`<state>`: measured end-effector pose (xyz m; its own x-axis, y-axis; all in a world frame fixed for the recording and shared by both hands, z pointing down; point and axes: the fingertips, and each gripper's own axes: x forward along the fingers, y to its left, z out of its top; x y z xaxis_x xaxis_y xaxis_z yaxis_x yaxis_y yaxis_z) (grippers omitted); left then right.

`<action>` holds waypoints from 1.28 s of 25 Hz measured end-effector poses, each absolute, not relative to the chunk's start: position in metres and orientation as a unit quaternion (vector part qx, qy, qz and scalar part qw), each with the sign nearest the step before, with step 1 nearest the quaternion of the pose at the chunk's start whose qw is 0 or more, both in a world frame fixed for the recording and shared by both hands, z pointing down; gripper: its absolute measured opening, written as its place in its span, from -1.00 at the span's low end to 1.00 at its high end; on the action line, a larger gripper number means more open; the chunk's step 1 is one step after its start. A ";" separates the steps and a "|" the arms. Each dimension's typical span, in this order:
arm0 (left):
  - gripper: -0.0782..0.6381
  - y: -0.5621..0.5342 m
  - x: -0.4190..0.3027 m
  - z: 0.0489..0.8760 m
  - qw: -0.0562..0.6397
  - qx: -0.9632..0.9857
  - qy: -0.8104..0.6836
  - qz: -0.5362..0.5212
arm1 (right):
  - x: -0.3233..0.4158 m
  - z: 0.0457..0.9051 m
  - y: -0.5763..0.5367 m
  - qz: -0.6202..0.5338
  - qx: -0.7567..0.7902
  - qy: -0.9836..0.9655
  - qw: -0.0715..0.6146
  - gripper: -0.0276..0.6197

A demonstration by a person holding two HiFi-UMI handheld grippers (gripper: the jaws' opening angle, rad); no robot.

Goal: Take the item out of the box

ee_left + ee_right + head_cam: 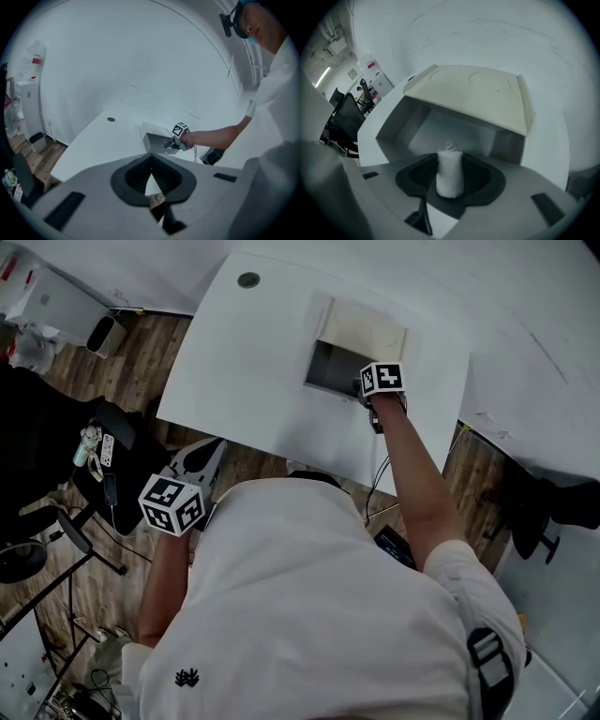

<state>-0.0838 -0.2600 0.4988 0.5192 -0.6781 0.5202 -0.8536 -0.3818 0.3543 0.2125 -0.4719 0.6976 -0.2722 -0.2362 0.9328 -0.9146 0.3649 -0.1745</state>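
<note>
White roll (449,168) clamped in right gripper (449,180) inside box (457,130); best withdrawn level, clear of lid (473,96). Left gripper (151,176) closed, empty.

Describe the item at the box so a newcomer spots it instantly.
On the white table sits a grey box, its cream lid swung up. At its opening, in the right hand-held gripper, stands a small white roll, upright and fabric-like, with a thread loop on top. It alone is round and soft among flat panels.

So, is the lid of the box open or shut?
Open. The cream lid is raised above the grey box, and its inside shows in the right gripper view.
</note>
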 end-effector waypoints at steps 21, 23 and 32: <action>-0.76 -0.233 -0.092 0.496 0.293 0.831 -0.453 0.134 | 0.203 0.629 -0.466 0.289 0.452 -0.761 0.365 -0.42; -0.76 -0.230 -0.093 0.496 0.290 0.835 -0.447 0.136 | 0.201 0.616 -0.462 0.276 0.460 -0.768 0.350 -0.42; -0.76 -0.210 -0.105 0.490 0.278 0.849 -0.430 0.129 | 0.184 0.572 -0.422 0.236 0.468 -0.793 0.312 -0.42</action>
